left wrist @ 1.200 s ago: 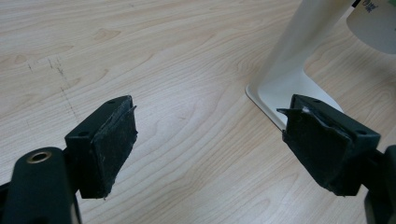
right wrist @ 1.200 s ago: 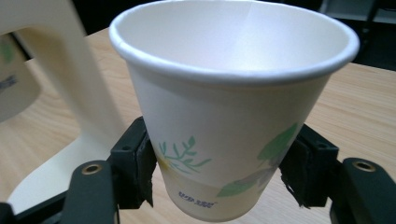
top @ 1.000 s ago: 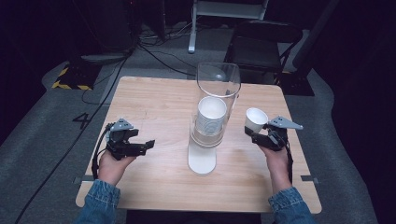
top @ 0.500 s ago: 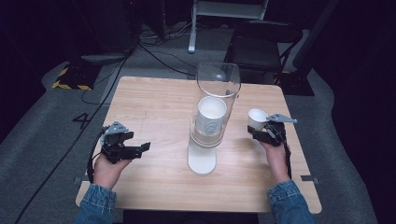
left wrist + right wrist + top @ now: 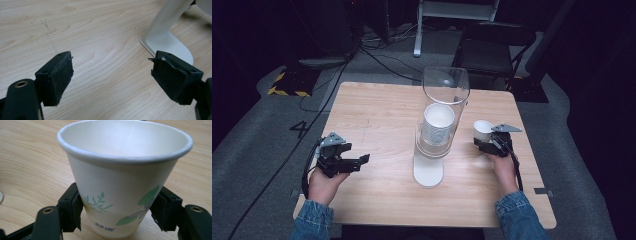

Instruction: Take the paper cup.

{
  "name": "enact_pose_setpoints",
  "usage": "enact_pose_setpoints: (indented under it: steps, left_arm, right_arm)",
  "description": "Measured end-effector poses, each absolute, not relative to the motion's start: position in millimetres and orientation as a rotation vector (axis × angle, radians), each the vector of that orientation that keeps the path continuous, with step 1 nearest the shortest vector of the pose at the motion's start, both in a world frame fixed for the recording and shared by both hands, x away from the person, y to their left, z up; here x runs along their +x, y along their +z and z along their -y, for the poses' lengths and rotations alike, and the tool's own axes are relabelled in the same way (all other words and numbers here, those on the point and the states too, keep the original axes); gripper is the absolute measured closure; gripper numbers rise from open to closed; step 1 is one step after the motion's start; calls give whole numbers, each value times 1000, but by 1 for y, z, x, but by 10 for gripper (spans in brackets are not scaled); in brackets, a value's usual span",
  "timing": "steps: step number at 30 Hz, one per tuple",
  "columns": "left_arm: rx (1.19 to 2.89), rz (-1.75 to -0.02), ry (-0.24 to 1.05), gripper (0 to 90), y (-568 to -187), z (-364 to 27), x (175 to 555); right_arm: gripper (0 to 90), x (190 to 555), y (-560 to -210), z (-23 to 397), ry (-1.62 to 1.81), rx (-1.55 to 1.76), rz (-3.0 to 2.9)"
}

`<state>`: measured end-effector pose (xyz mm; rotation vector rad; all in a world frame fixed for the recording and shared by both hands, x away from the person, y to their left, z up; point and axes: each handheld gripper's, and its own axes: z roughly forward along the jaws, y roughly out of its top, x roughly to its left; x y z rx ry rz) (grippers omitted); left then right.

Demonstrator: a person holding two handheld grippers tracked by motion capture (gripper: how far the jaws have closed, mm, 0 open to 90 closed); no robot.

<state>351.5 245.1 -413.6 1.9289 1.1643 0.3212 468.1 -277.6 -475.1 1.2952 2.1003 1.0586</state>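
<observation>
A white paper cup [image 5: 120,182] with a printed leaf pattern stands upright between the pads of my right gripper [image 5: 117,212], which is shut on its lower wall. In the high view this cup [image 5: 483,127] and right gripper [image 5: 482,144] are low over the table, right of the cup dispenser. Whether the cup's bottom touches the wood I cannot tell. The dispenser is a clear tube [image 5: 445,95] with a stack of cups [image 5: 438,122] inside, on a white stand [image 5: 428,172]. My left gripper [image 5: 361,161] is open and empty at the table's left, its jaws [image 5: 112,75] pointing toward the stand's foot [image 5: 167,42].
The wooden table [image 5: 377,110] has bare room at the left and back. Behind it stand a black chair [image 5: 492,45] and a white frame [image 5: 457,10]. Cables run over the grey floor [image 5: 262,130] at the left.
My right hand has come down and a little nearer with the cup, which now sits lower beside the dispenser. The left hand has hardly shifted.
</observation>
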Motion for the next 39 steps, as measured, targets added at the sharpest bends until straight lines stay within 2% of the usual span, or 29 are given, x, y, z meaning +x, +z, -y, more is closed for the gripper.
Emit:
enact_pose_setpoints:
  steps: [20,22,27,33,39]
  left_arm:
    - [1924,-1157,324,175,-412,-246,351]
    - [1924,-1159,323,175,-412,-245,352]
    - [1932,-1152,318,175,-412,-243,354]
    - [1928,-1149,317,175,-411,-245,353]
    - [1931,-1149,327,175,-412,-243,352]
  right_arm:
    - [311,467,-487,270,1045,1246,-2230]
    - [230,468,-488,270,1028,1265,-2253]
    - [156,466,-485,272,1020,1288,-2264]
    - [114,458,-473,275,1044,1283,-2257]
    - [110,442,-451,283,1103,1269,-2187]
